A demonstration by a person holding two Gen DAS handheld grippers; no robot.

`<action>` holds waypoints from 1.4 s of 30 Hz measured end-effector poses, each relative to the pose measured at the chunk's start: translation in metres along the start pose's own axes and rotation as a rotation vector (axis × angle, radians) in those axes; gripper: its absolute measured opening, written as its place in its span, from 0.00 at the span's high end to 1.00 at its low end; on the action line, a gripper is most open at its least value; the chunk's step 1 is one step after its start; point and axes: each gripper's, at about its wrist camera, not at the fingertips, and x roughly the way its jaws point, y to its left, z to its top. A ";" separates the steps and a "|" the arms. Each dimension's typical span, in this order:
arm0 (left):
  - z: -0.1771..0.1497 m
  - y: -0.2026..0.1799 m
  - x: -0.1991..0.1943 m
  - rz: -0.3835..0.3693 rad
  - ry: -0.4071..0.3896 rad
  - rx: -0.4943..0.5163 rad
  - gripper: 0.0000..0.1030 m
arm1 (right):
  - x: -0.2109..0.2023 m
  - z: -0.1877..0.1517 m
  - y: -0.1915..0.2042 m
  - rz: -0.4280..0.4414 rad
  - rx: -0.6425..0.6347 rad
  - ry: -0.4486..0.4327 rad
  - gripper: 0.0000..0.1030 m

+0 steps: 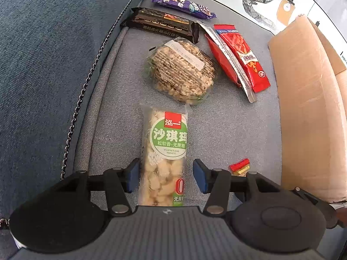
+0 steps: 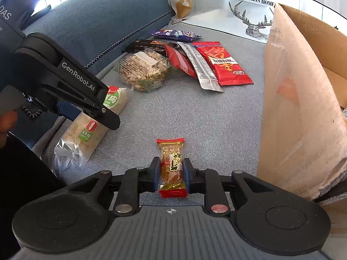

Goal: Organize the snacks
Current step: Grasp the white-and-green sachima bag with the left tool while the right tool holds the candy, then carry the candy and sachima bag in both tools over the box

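Grey-blue sofa (image 2: 216, 117), daylit room

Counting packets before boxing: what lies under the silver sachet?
The silver sachet lies across two red packets: a dark red one partly beneath it, and a brighter red one beside it. Whatever it covers stays hidden.

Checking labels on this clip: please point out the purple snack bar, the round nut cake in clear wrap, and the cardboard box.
purple snack bar (image 1: 183, 6), left wrist view, middle of the wrapper.
round nut cake (image 1: 182, 70), left wrist view, centre of its top.
cardboard box (image 2: 290, 99), right wrist view, its near outer wall.
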 end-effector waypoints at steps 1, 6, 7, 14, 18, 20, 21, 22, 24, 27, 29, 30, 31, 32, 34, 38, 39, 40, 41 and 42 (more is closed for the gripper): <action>0.000 0.000 0.000 0.001 0.000 0.002 0.45 | 0.000 0.000 0.000 -0.001 -0.002 -0.001 0.77; 0.000 -0.001 0.000 0.001 0.000 0.003 0.45 | -0.001 -0.001 0.001 -0.004 -0.009 -0.003 0.77; 0.000 -0.001 0.000 0.001 0.000 0.004 0.45 | -0.001 -0.001 0.001 -0.005 -0.011 -0.004 0.78; -0.001 -0.002 -0.001 0.008 -0.008 0.006 0.58 | -0.003 -0.001 0.003 -0.012 -0.024 -0.013 0.79; -0.002 -0.002 -0.003 0.005 -0.014 0.010 0.59 | -0.007 -0.001 0.004 -0.014 -0.031 -0.027 0.81; -0.003 -0.001 -0.003 0.002 -0.019 0.008 0.59 | -0.009 -0.001 0.004 -0.016 -0.033 -0.043 0.82; -0.003 -0.001 -0.004 0.000 -0.022 0.007 0.59 | -0.011 -0.001 0.004 -0.015 -0.031 -0.052 0.82; -0.004 -0.001 -0.005 -0.002 -0.025 0.006 0.59 | -0.013 0.000 0.003 -0.014 -0.030 -0.061 0.82; -0.005 0.000 -0.006 -0.008 -0.036 0.005 0.60 | -0.016 0.002 0.002 -0.014 -0.027 -0.082 0.82; -0.008 0.001 -0.011 -0.020 -0.063 0.007 0.60 | -0.021 0.004 0.001 -0.012 -0.020 -0.110 0.82; -0.010 0.001 -0.015 -0.024 -0.084 0.009 0.60 | -0.024 0.004 0.000 -0.009 -0.018 -0.130 0.83; -0.011 0.001 -0.017 -0.027 -0.095 0.011 0.60 | -0.026 0.005 0.000 -0.007 -0.017 -0.142 0.83; -0.011 0.001 -0.019 -0.030 -0.106 0.012 0.60 | -0.028 0.005 0.000 -0.006 -0.015 -0.154 0.83; -0.012 0.001 -0.022 -0.034 -0.117 0.013 0.61 | -0.030 0.005 0.000 -0.004 -0.015 -0.166 0.83; -0.013 0.002 -0.025 -0.042 -0.138 0.013 0.61 | -0.033 0.005 0.000 0.001 -0.013 -0.191 0.83; -0.014 0.001 -0.030 -0.051 -0.170 0.007 0.61 | -0.039 0.007 0.001 0.001 -0.013 -0.224 0.83; -0.013 0.001 -0.031 -0.054 -0.178 0.007 0.61 | -0.040 0.007 0.002 0.001 -0.012 -0.231 0.83; -0.014 0.001 -0.033 -0.057 -0.189 0.009 0.61 | -0.042 0.008 0.003 0.001 -0.011 -0.239 0.83; -0.015 0.000 -0.035 -0.062 -0.203 0.011 0.61 | -0.044 0.008 0.003 0.001 -0.011 -0.248 0.83; -0.016 0.000 -0.038 -0.067 -0.220 0.014 0.61 | -0.046 0.009 0.004 0.001 -0.012 -0.256 0.83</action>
